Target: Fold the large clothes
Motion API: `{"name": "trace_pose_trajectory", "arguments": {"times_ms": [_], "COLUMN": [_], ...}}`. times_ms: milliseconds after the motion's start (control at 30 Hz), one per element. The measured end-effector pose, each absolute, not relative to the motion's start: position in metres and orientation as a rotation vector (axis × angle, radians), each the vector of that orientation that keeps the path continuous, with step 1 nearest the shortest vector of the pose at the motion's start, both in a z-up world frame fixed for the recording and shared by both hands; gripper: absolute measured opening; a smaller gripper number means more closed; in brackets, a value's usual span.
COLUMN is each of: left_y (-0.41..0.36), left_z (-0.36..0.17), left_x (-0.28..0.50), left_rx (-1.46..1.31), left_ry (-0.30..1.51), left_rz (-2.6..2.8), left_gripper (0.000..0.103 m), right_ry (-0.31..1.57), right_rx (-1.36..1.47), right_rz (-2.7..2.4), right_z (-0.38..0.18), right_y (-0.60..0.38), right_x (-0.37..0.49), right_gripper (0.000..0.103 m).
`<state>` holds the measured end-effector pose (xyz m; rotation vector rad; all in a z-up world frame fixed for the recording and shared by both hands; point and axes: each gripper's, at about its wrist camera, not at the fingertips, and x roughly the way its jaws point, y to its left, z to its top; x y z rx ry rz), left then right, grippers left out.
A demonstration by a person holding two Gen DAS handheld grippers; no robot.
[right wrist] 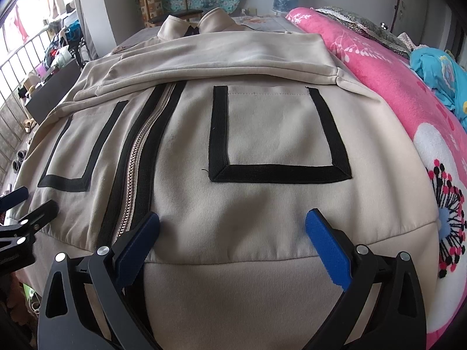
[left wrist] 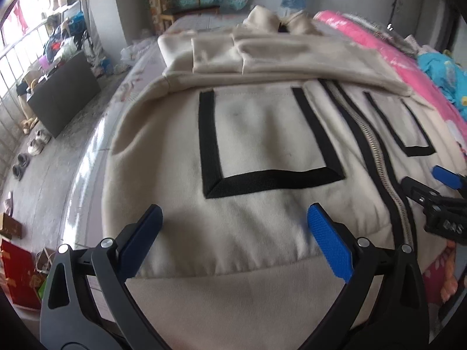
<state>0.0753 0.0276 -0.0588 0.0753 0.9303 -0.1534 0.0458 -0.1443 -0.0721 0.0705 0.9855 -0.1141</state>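
The beige jacket (right wrist: 248,210) lies lengthwise, collar far, hem near (sleeves seemingly folded across). Left gripper (left wrist: 233,227) and right gripper (right wrist: 233,233) gape, empty.

The jacket (right wrist: 262,134) is showing matt beige knit cloth, with woven black tape trim (right wrist: 280,173) and a shiny metal zipper (right wrist: 137,169). The right hand-held gripper (right wrist: 232,232) is showing matt black plastic and rough blue pads (right wrist: 327,250). The pink blanket (right wrist: 394,87) is looking fleecy.

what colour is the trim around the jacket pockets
Black trim on the beige jacket, clearest in the right wrist view.
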Motion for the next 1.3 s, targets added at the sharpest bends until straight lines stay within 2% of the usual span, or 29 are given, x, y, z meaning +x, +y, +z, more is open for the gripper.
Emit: {"name": "trace_pose_trajectory", "arguments": {"times_ms": [200,467,667,800,933,1000,1067,1100,1300], "left_y": [0.056,0.09,0.114,0.138,0.146,0.146,0.144,0.143,0.131], "left_z": [-0.04,-0.048,-0.059,-0.064,-0.082,-0.093,-0.097,-0.097,-0.068], "left_x": [0.026,-0.035,-0.045,-0.044,-0.032,-0.025,-0.022,-0.023,-0.036], "left_rx": [0.119,0.154,0.039,-0.122,-0.275,-0.335,-0.372,-0.383,-0.354], "left_ry": [0.827,0.831,0.873,0.895,0.953,0.986,1.01,1.009,0.926], "left_rz": [-0.149,-0.11,-0.11,-0.18,-0.27,-0.298,-0.328,-0.342,-0.411], "left_gripper": [0.096,0.094,0.072,0.069,0.062,0.052,0.036,0.033,0.031], "right_ry": [0.963,0.947,0.936,0.932,0.937,0.94,0.943,0.944,0.942], "right_rx": [0.069,0.065,0.058,0.058,0.06,0.06,0.06,0.06,0.063], "right_rz": [-0.115,-0.098,-0.096,-0.094,-0.097,-0.097,-0.097,-0.098,-0.106], "right_z": [-0.073,-0.072,-0.073,-0.073,-0.073,-0.073,-0.073,-0.073,-0.073], "right_y": [-0.143,-0.144,-0.143,-0.144,-0.144,-0.144,-0.143,-0.143,-0.143], "right_x": [0.043,0.04,0.038,0.038,0.039,0.04,0.04,0.04,0.04], "right_gripper": [0.097,0.097,0.097,0.097,0.097,0.097,0.097,0.097,0.097]}}
